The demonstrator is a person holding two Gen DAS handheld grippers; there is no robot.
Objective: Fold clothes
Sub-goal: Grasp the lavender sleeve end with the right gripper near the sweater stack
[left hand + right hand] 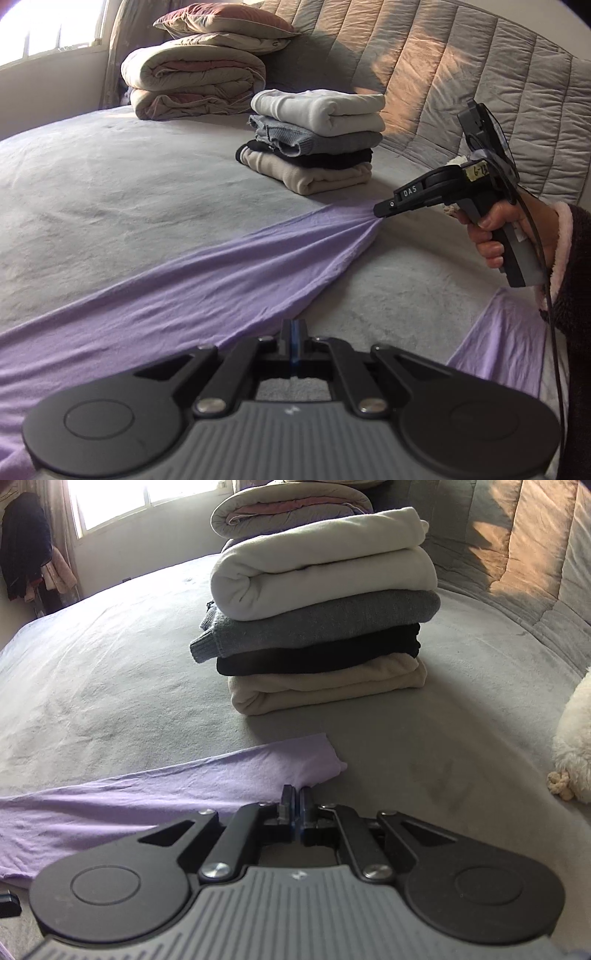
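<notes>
Where my left gripper (pixel 293 334) sits closest to the lens, its fingers are pressed together on the near edge of the thin lilac jersey garment (pixel 207 280), which lies on the grey plush bed cover (pixel 110 192). The cloth is drawn out long and narrow, its long axis running from the lower left of my left wrist view up to the right, where it tapers to a gathered tip. A loose lilac flap lies apart, low on the right. My right gripper (pixel 380 213) is clenched on that far tip, my right hand (pixel 496 236) around the handle; in the right wrist view its fingers meet on the cloth's edge, with a small corner poking out just beyond them.

Just behind the tip stands a stack of four folded clothes (pixel 317 627): beige at the bottom, then black, grey knit, and white on top. Farther back lie folded quilts with a pillow (pixel 195 70), against the grey quilted headboard (pixel 461 74).
</notes>
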